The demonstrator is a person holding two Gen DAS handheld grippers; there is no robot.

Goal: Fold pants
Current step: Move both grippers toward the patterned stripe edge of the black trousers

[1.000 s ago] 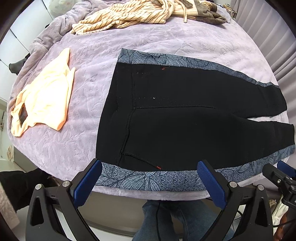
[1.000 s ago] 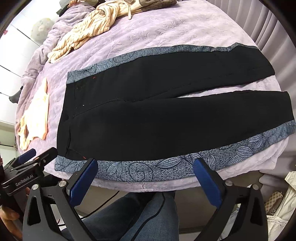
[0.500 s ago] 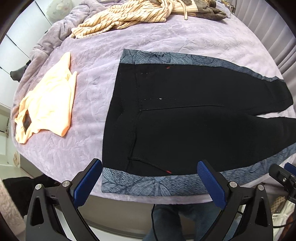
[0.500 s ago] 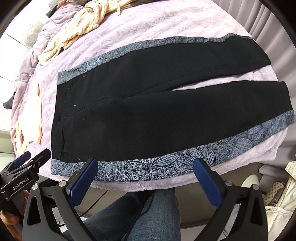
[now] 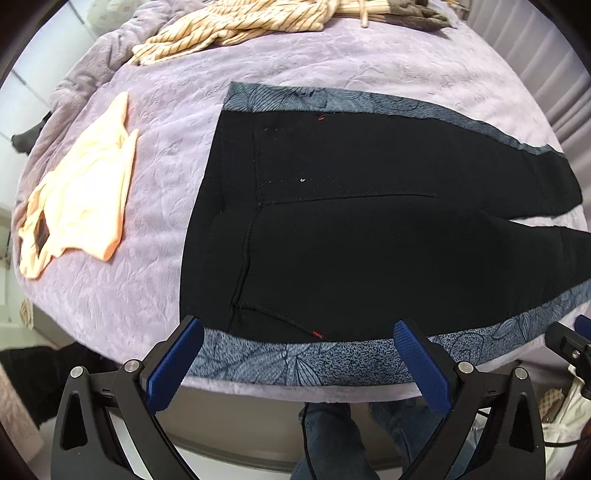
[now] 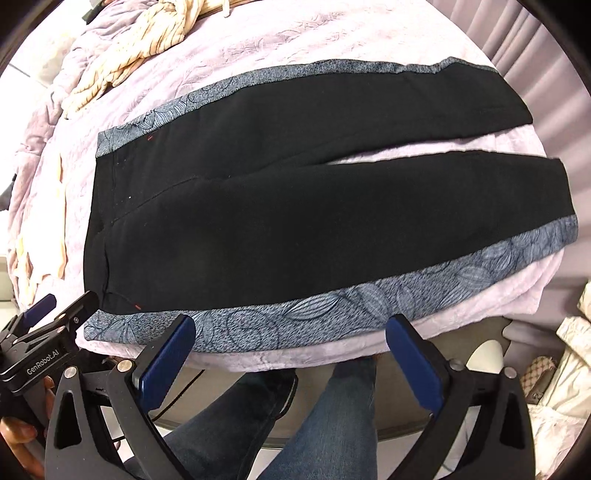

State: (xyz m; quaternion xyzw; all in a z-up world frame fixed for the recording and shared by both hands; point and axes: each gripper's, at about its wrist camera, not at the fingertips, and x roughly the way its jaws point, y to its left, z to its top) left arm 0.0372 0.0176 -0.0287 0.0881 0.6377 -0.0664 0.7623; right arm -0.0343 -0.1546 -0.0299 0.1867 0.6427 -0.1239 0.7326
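Black pants (image 5: 351, 229) with grey leaf-patterned side stripes lie flat on a lilac bed cover (image 5: 155, 302), waistband to the left, legs to the right and slightly apart. They also show in the right wrist view (image 6: 280, 221). My left gripper (image 5: 295, 354) is open and empty, hovering over the near stripe at the waist end. My right gripper (image 6: 290, 354) is open and empty over the near stripe (image 6: 332, 306) of the near leg. The left gripper's body (image 6: 40, 354) shows at the right wrist view's lower left.
A peach garment (image 5: 81, 195) lies left of the pants. A striped cream garment (image 5: 236, 26) is heaped at the far side of the bed. The bed's near edge (image 5: 295, 387) is just under the grippers. The person's legs (image 6: 295, 424) stand below. Bags (image 6: 554, 369) sit at the right.
Both grippers have moved in closer to the near edge of the pants; the pants fill more of both views. Both stay open. The pants have not moved.
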